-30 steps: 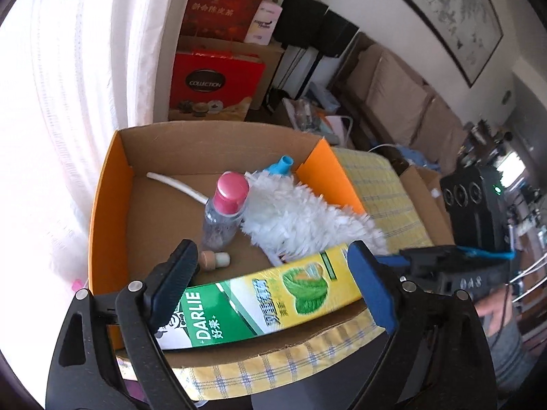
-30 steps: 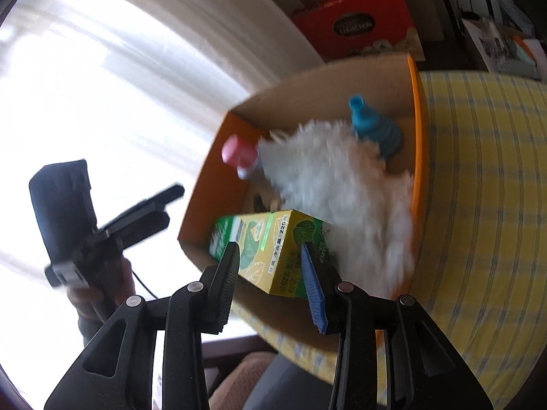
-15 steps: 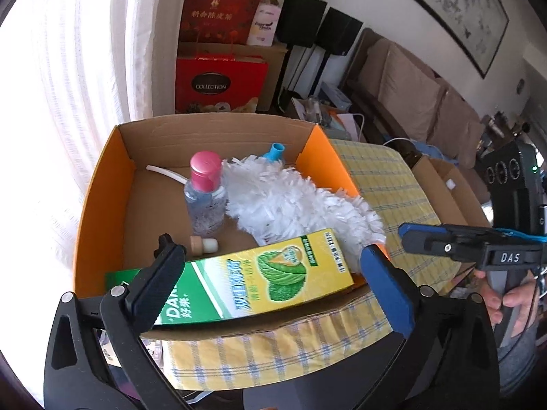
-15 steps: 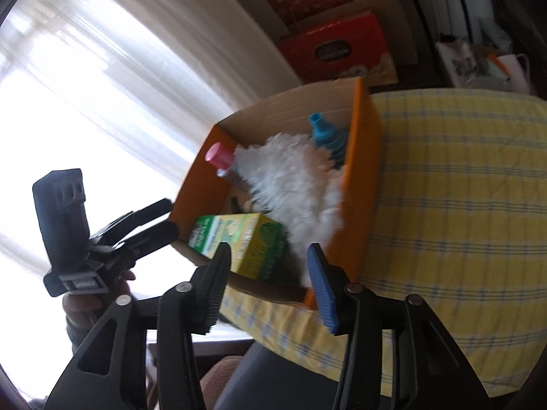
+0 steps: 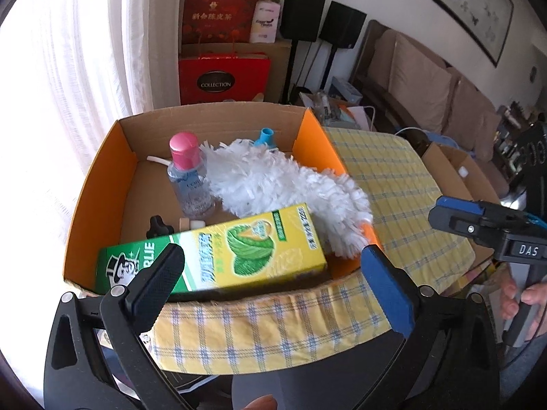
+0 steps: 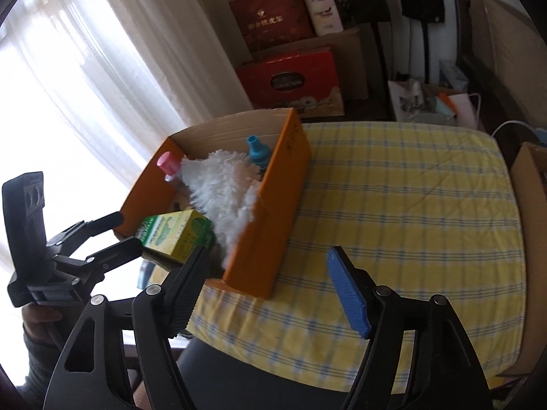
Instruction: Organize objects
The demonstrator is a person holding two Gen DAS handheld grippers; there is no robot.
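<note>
Toothpaste box [image 5: 218,256] lying across cardboard box [image 5: 85,201]; duster [image 5: 280,191] behind.

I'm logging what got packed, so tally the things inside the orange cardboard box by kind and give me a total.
Toothpaste box: 1
Bottle with pink cap: 1
White duster: 1
Blue funnel-like piece: 1
Small black knob: 1
Small cork-like stopper: 1
White tube: 1
Total: 7 visible; the duster may hide more.
</note>
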